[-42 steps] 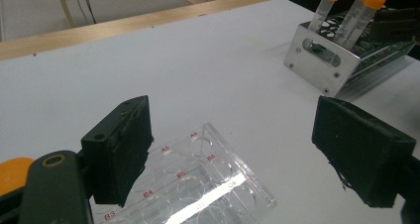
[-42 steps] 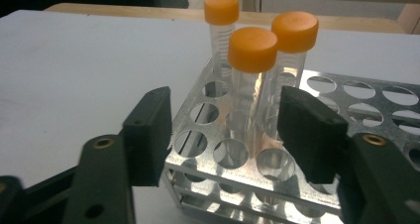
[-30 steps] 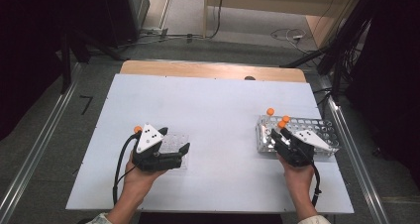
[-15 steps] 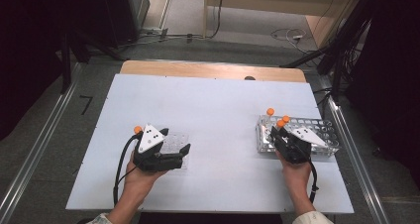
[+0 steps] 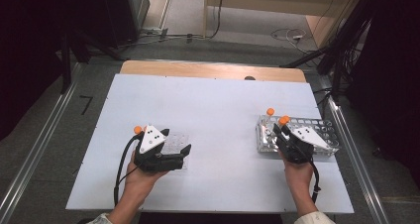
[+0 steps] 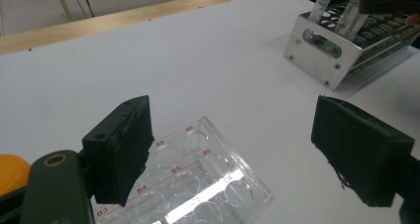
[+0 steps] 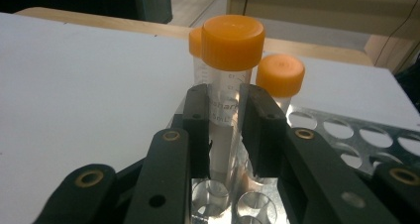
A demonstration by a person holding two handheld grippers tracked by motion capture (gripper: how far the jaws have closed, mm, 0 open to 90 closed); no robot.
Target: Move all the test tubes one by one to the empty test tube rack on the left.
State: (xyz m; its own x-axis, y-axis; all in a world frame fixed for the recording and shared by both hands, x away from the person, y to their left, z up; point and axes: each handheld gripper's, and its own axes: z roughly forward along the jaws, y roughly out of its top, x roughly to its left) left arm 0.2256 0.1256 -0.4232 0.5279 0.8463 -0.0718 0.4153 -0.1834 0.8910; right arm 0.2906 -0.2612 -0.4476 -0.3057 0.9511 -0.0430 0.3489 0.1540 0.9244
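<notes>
While the right hand-held gripper (image 7: 223, 125) grasps a tube (image 7: 229, 85) in the rack (image 7: 346, 135), a tilted pull may jam it; the left hand-held gripper (image 6: 247, 154) stands released.

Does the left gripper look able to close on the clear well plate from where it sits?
Probably yes. The left gripper is open, its fingers standing either side of the clear well plate, with bare table around it. The metal rack stands far off by the right gripper.

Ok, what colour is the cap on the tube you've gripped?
Orange cap; the right gripper view shows it best.
</notes>
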